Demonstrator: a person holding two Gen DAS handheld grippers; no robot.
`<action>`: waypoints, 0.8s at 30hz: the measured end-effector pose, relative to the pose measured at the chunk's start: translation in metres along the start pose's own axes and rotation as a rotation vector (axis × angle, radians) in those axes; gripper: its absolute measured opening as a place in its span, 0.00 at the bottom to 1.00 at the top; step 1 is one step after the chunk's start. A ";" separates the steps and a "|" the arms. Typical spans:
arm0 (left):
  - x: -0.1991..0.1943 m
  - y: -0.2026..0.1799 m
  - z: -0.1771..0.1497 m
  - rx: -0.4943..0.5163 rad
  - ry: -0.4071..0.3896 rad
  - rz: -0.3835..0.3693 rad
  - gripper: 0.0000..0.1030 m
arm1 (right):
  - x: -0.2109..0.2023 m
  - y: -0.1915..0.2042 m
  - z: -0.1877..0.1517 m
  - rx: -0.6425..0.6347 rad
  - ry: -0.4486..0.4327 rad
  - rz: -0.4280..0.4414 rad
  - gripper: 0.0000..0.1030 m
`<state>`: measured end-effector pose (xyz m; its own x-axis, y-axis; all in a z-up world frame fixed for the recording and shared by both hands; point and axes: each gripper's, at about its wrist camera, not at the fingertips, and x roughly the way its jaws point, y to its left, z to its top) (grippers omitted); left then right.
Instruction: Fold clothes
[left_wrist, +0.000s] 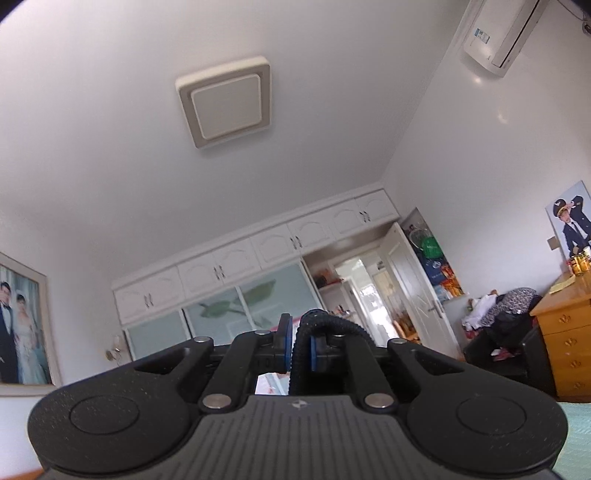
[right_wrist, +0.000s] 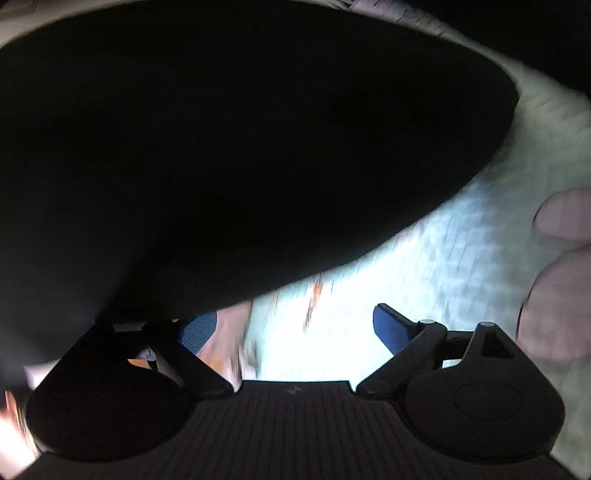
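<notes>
My left gripper (left_wrist: 298, 345) points up toward the ceiling and is shut on a thick fold of dark navy cloth (left_wrist: 306, 332) that loops over its blue pads. In the right wrist view, the same dark garment (right_wrist: 221, 155) hangs as a big black mass across most of the frame, just above and left of my right gripper (right_wrist: 295, 328). That gripper stands open, its blue pads (right_wrist: 389, 328) wide apart with nothing between them. The cloth's edge partly covers the left finger. The view is blurred.
A pale green quilted bed cover (right_wrist: 461, 236) lies below the right gripper. A person's fingers (right_wrist: 561, 258) show at the right edge. The left view shows a white wardrobe (left_wrist: 229, 280), an open door (left_wrist: 410, 288), a wooden dresser (left_wrist: 569, 332) and a dark chair with clothes (left_wrist: 506, 332).
</notes>
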<state>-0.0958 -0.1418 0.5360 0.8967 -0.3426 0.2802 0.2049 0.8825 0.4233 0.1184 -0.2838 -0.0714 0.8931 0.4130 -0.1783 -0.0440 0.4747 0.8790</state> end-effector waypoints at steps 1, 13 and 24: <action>-0.004 0.003 0.005 0.000 -0.003 0.010 0.12 | -0.006 -0.002 0.010 -0.014 0.009 -0.022 0.89; 0.009 0.076 -0.072 -0.254 0.103 0.127 0.24 | -0.079 -0.021 0.136 -0.178 0.118 -0.290 0.90; 0.132 0.089 -0.405 -0.380 0.801 0.284 0.24 | -0.146 -0.040 0.251 -0.328 0.218 -0.535 0.93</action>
<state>0.1995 0.0223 0.2617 0.9071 0.1023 -0.4084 -0.0761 0.9939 0.0801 0.1021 -0.5579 0.0307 0.7202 0.1859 -0.6684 0.2155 0.8558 0.4702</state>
